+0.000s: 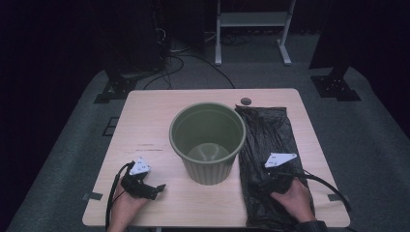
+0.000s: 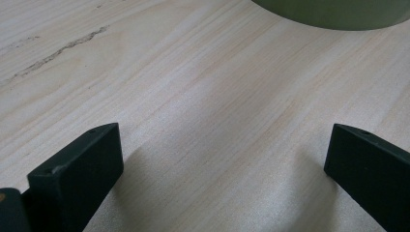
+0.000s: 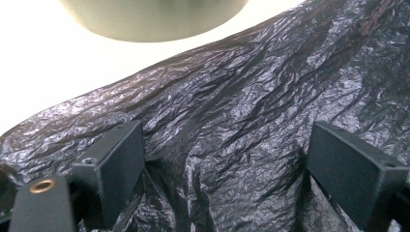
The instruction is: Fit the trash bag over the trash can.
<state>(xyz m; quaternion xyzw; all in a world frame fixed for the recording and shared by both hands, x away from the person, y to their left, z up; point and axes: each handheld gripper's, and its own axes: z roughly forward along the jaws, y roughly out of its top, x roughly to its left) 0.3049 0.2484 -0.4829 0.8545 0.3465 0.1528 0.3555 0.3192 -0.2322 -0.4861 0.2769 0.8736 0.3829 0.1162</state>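
Currently the black bag (image 1: 267, 145), long axis running away from the person, lies directly under the wide-open right gripper (image 3: 222, 159) (left gripper (image 2: 222, 154), also open, is over bare table (image 1: 145, 125)).

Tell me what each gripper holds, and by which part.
Nothing is held. The right gripper has open jaws down on the black bag, straddling a fold. The left gripper is open over bare table.

Black tongs (image 1: 155, 187), grey three-cornered plates, trailing black cables, dark sleeve (image 1: 309, 226).
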